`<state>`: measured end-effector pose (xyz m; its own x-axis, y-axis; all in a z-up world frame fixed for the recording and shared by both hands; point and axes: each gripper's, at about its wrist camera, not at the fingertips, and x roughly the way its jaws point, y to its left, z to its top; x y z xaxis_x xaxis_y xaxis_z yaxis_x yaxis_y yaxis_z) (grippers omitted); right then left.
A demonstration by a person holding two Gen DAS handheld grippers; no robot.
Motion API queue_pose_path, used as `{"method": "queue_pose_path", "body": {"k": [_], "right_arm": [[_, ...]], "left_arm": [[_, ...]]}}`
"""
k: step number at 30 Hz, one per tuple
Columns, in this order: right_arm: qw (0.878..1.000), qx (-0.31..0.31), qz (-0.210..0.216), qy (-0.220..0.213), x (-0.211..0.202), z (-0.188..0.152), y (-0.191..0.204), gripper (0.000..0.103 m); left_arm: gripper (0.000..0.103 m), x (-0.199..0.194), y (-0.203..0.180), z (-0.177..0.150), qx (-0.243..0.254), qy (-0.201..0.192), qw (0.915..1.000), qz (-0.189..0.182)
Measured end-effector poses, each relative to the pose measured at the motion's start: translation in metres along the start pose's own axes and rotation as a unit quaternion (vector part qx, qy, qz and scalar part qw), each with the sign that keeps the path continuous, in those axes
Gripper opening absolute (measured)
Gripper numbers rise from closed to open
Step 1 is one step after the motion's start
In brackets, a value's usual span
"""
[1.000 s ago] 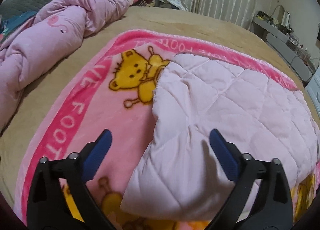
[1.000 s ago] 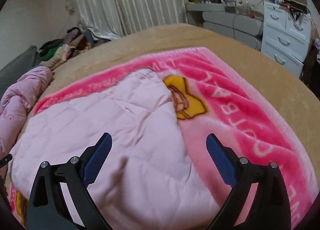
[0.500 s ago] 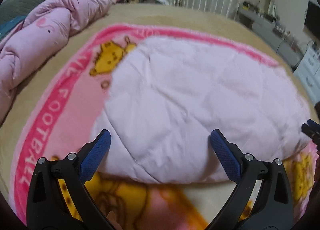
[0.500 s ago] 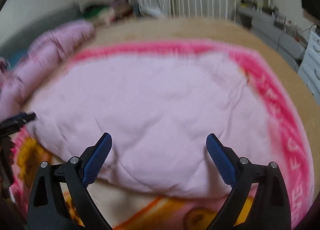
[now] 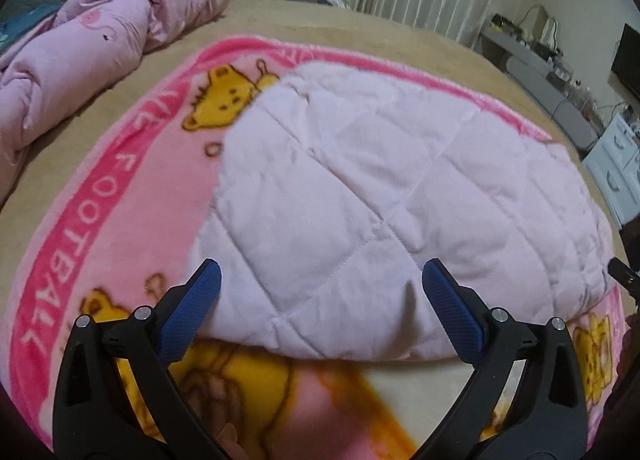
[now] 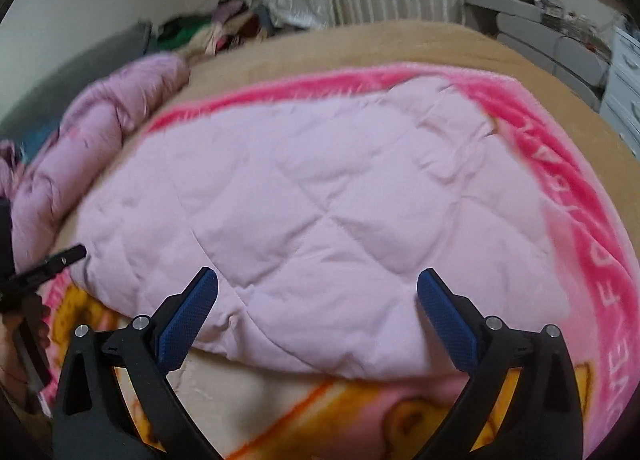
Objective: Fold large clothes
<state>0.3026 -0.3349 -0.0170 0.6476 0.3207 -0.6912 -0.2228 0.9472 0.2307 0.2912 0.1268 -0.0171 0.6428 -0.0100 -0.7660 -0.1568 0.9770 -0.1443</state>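
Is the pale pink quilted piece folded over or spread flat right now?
Folded over: the quilted piece lies doubled on the cartoon blanket, with a rounded fold edge nearest both open grippers. Layer count: cannot tell.

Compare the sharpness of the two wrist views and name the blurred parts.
Left wrist view: mostly sharp, quilted pink blanket stitching crisp; the cartoon fleece blanket near the left gripper is soft. Right wrist view: motion-smeared throughout, worst on the crumpled pink duvet and clothes pile; right gripper stays sharp. Both show fisheye bending.
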Motion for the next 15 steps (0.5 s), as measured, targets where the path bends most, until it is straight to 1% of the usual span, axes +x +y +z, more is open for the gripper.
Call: {"method": "queue_pose_path", "body": {"k": [4,7,8,13,15], "right_arm": [[1.0,0.022,-0.007,-0.02,-0.024,-0.006,-0.021,0.099],[0.998,0.043,-0.026,-0.027,-0.036,-0.016,-0.039,0.099],[0.998,0.052,-0.035,-0.03,-0.039,-0.02,-0.046,0.099],[0.993,0.091,-0.055,-0.041,-0.047,-0.042,-0.069,0.099],[0.991,0.114,-0.059,-0.044,-0.047,-0.05,-0.078,0.099]], "left_arm": [[0.095,-0.02,0.006,0.0,0.002,-0.019,0.9997,0.014],[0.095,-0.031,0.013,-0.001,-0.004,-0.028,0.9993,0.024],[0.095,-0.033,0.016,-0.001,-0.005,-0.029,0.9992,0.028],[0.095,-0.036,0.03,-0.005,-0.023,-0.023,0.9987,0.04],[0.095,-0.036,0.035,-0.009,-0.035,-0.018,0.9985,0.038]]}}
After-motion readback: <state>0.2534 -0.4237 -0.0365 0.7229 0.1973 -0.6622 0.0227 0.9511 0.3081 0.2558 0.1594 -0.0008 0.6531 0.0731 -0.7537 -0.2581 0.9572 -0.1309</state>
